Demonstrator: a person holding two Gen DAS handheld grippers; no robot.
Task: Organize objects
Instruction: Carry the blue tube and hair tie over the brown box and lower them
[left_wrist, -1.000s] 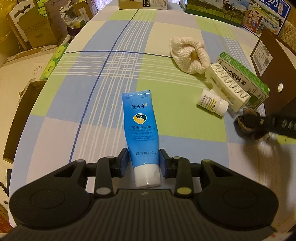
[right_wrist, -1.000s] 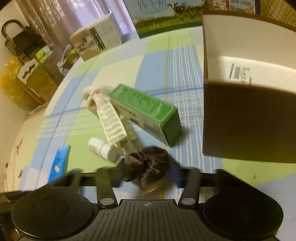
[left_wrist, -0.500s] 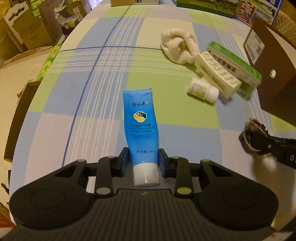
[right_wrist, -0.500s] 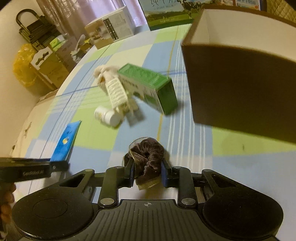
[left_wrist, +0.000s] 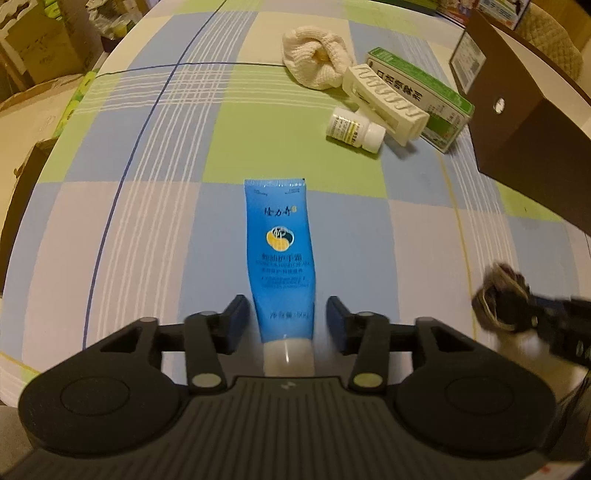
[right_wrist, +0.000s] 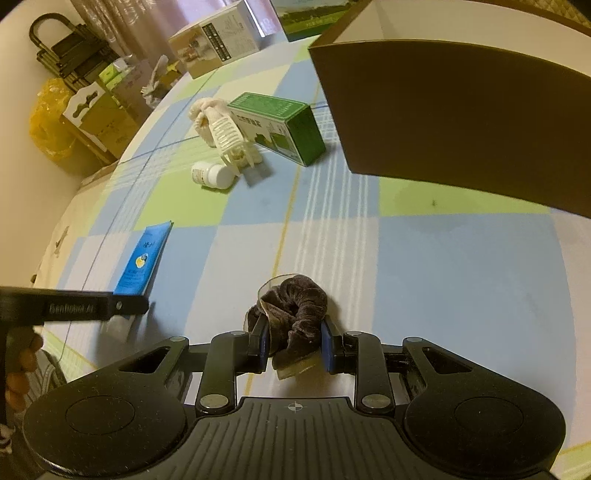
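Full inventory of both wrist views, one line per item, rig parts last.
Blue hand-cream tube with white cap: 1, blue, lying flat on the cloth between the open left jaws, not touching either finger.
Brown velvet scrunchie: 1, dark brown, between the right fingers.
White pill bottle: 1, white, on its side beside the clip.
Cream plastic hair claw clip: 1, cream, against the green box.
Green and white carton: 1, beside the brown box.
Cream knitted cloth bundle: 1, beyond the clip.
Brown open cardboard box: 1, far right.
Checked tablecloth: 1, blue, green and white.
Left hand-held gripper: open.
Right hand-held gripper: shut on scrunchie.
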